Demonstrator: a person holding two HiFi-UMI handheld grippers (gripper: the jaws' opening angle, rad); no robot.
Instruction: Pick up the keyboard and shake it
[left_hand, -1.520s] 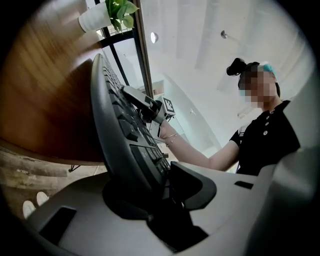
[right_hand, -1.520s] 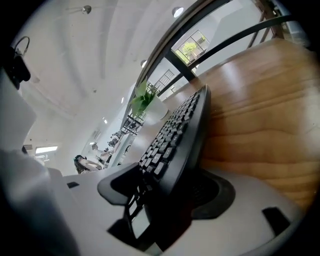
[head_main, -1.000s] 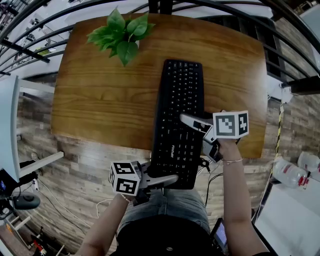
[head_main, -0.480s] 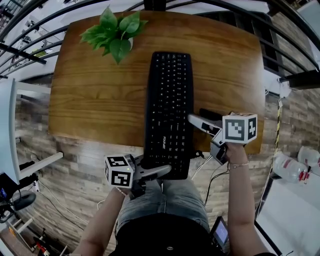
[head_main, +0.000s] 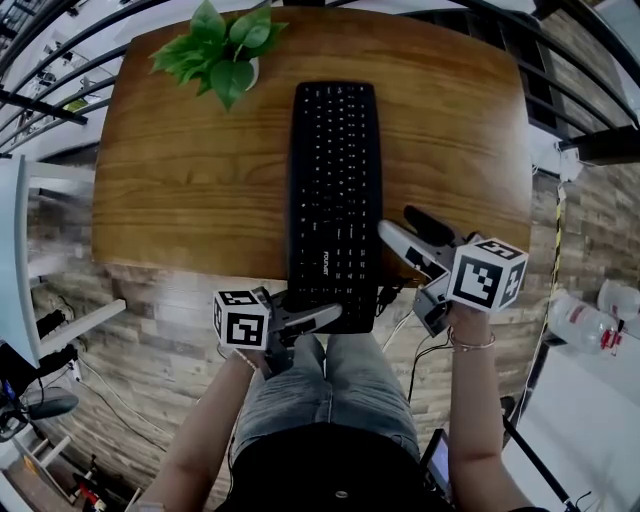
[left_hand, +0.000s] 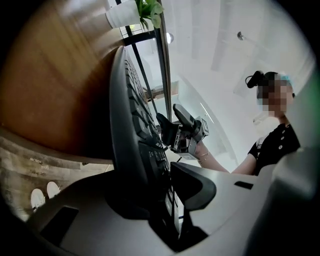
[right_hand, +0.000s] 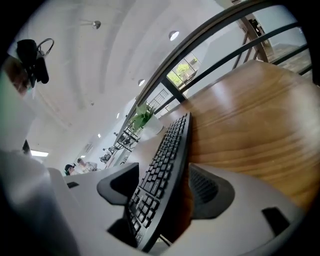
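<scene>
Head view, from above: found the keyboard laid lengthwise down the middle of the tabletop, with its near end pushed out past the near edge. Probably left overhanging so as to give a jaw room beneath the thin slab, something impossible over a solid surface. Could not tell whether resting on the tabletop or raised just off it.

Saw the left hand-held gripper at that overhanging end, near its left corner, turned on its side. Confirmed in the left gripper view: closed partway onto the keyboard, one jaw on the key face and the other on the underside, with the keyboard filling the gap. Judged an end grip alone to be a weak one for shaking, given such a long lever beyond the jaws.

Located the right hand-held gripper just beside the long right edge, toward the near end, tilted downward. Read its jaws in the right gripper view as spread wide, lined up either side of the keyboard's near right corner but pressing on nothing; holding nothing, then. Seemed positioned as a second support, ready to stop the keyboard twisting.

Noted a potted plant at the far left corner, well apart from the keyboard and clear of any swing.
</scene>
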